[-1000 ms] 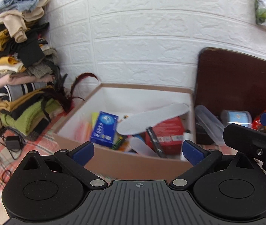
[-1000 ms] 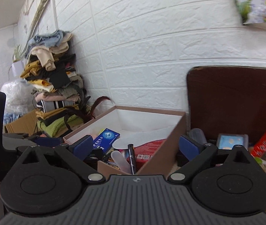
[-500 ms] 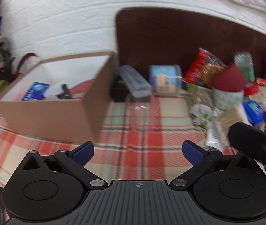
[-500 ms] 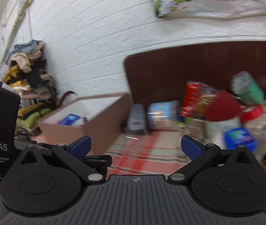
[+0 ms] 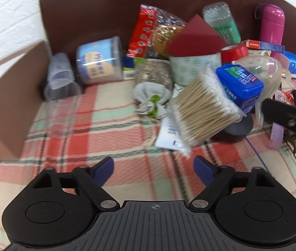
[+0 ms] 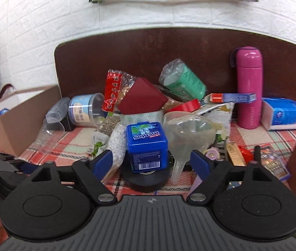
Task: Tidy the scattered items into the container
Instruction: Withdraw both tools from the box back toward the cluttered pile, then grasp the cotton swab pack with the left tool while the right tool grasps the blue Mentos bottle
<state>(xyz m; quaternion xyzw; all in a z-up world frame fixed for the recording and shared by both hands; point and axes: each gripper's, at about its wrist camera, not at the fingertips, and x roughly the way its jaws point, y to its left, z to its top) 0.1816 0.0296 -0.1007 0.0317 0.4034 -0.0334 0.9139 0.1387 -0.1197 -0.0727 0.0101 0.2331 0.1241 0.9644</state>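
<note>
**On the plaid cover: both grippers face the heap, nothing held**

Across the bed, the plaid cover (image 5: pixel 110 129) carries everything. Dark headboard (image 6: pixel 127 62) closes the far side from 10 to 2 o'clock; no room behind it.

Cardboard box (image 5: pixel 8 108), the container, stands at 9 o'clock in the left wrist view, near wall upright, mouth out of frame. In the right wrist view a blue packet (image 6: pixel 1 112) shows inside it.

Heap of loose items sits from 11 to 2 o'clock, well apart from the box. Largest down:
- pink flask (image 6: pixel 249 87), upright, 1 o'clock
- clear funnel (image 6: pixel 189 131), leaning
- cotton swab pack (image 5: pixel 206 110), tilted, nearest the left gripper
- blue mint tub (image 6: pixel 147 144), perched on a black tape roll (image 6: pixel 148 179)

Left gripper (image 5: pixel 153 170): jaws spread, nothing between, low over bare cloth. Right gripper (image 6: pixel 151 162): jaws spread, the mint tub framed between its blue pads; contact not visible.

Step, as I judge it: reaching for a pick. Much still lies outside the box.

Next move calls for closing on one item squarely. The tub is stacked and could slide off the roll; funnel touches its right side.

Open room: bare cloth strip from 6 to 9 o'clock, between heap and box, gives a free carry lane. Box wall must be cleared from above.
</note>
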